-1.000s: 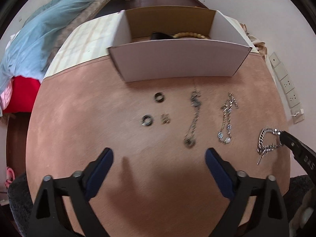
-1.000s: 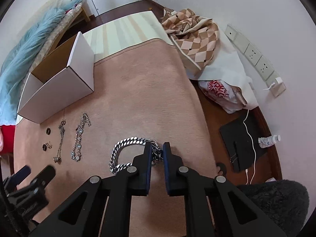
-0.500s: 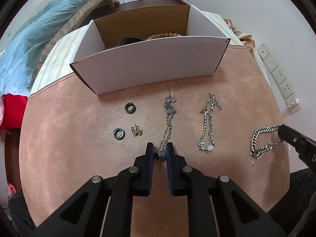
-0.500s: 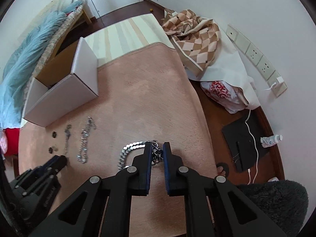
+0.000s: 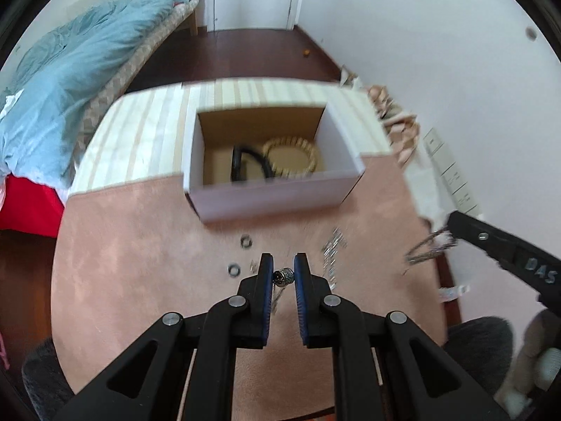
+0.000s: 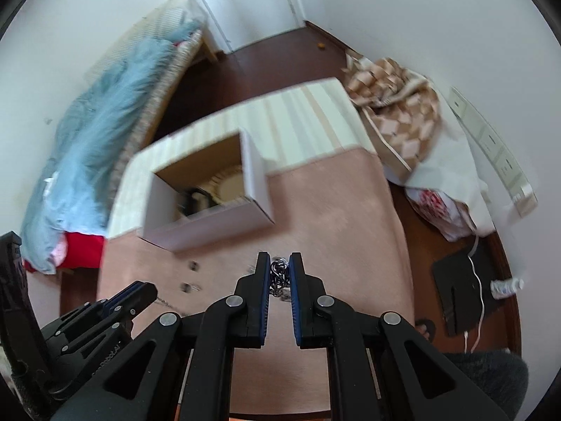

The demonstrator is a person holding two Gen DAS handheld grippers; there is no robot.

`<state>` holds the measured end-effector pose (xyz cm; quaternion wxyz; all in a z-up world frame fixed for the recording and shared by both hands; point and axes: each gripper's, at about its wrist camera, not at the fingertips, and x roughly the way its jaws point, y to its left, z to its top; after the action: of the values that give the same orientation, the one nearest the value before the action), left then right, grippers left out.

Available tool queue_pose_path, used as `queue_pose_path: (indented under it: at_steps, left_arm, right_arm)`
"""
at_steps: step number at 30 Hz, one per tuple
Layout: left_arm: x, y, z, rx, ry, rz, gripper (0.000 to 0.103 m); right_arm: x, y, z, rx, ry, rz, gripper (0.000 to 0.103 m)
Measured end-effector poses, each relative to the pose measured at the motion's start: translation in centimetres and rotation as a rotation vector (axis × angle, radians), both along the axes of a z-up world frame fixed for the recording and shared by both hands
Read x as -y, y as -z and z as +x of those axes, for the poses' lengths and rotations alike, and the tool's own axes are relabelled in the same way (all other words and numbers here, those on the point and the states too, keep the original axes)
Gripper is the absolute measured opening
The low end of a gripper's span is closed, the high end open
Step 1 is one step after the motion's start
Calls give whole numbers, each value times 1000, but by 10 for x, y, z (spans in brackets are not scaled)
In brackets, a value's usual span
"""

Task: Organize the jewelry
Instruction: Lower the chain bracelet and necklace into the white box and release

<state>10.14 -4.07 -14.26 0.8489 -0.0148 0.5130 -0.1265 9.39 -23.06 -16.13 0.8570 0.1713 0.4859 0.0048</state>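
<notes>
My left gripper (image 5: 283, 262) is shut on the bead end of a thin silver necklace (image 5: 283, 277), whose chain hangs below the jaws above the pink table (image 5: 140, 263). My right gripper (image 6: 279, 259) is shut on a chunky silver chain bracelet (image 6: 279, 273), also lifted off the table; in the left wrist view this bracelet (image 5: 426, 249) dangles from the right gripper (image 5: 452, 226). The white cardboard box (image 5: 273, 200) stands ahead and holds a beaded bracelet (image 5: 291, 156) and a black item (image 5: 243, 161). Two dark rings (image 5: 246, 241), a small gold earring (image 5: 253, 265) and a stone bracelet (image 5: 333, 256) lie on the table.
A striped cloth (image 5: 140, 140) covers the table's far end behind the box. A bed with a blue quilt (image 5: 70, 80) is at the left. A checked blanket (image 6: 396, 105) and wall sockets (image 6: 491, 140) are at the right. Dark wood floor (image 5: 245, 52) lies beyond.
The left gripper closed on the necklace's bead end, then rose with it. The right gripper rose with the chunky chain. Both views tilted up, and the box's inside now shows.
</notes>
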Motion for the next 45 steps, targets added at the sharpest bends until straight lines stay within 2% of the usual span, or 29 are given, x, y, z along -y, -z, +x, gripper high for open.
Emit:
queue_pose_path:
  at_steps: [7, 12, 16, 20, 25, 28, 31, 33, 34, 36, 37, 38, 39, 40, 42, 44, 45]
  left_arm:
    - [-17, -62, 31, 60, 30, -79, 9]
    - [-28, -80, 70, 96, 23, -54, 9]
    - [-35, -67, 107, 67, 9, -25, 9]
    - [-44, -37, 138, 10, -19, 10, 9]
    - [-51, -5, 164, -90, -41, 6, 10]
    - [-54, 4, 171, -114, -78, 27, 13]
    - [-58, 8, 173, -116, -102, 45, 31]
    - [-62, 7, 172, -100, -126, 65, 69]
    - [-64, 5, 172, -90, -133, 70, 74]
    - [-67, 4, 170, -77, -148, 88, 75]
    - [-69, 3, 168, -70, -153, 92, 75]
    - [-70, 2, 166, -62, -158, 99, 75]
    - [-71, 1, 165, -52, -165, 112, 78]
    - [-72, 0, 163, -40, -172, 130, 82]
    - [-73, -2, 157, -23, -186, 162, 96]
    - [-75, -3, 153, -9, -201, 183, 98]
    - [-75, -3, 151, -6, -208, 193, 98]
  right_arm:
    - [-18, -49, 41, 76, -83, 35, 11]
    - [-33, -60, 91, 79, -134, 26, 11]
    - [-45, -48, 133, 31, -162, 20, 11]
    - [-57, -29, 163, -19, -191, -16, 11]
    - [-72, -2, 189, -77, -219, -59, 11]
    - [-79, 12, 202, -109, -230, -59, 11]
    - [-85, 24, 210, -144, -245, -36, 11]
    - [-90, 35, 215, -183, -269, -30, 11]
    - [-91, 41, 217, -210, -279, -31, 12]
    - [-91, 52, 220, -267, -270, -59, 15]
    - [-90, 55, 219, -277, -269, -72, 21]
    - [-88, 56, 216, -277, -263, -82, 26]
    - [-86, 54, 213, -269, -254, -103, 38]
    - [-84, 52, 210, -256, -253, -113, 44]
    - [-80, 46, 203, -241, -247, -133, 45]
    - [-78, 41, 196, -229, -243, -149, 47]
    - [-77, 38, 192, -220, -240, -170, 56]
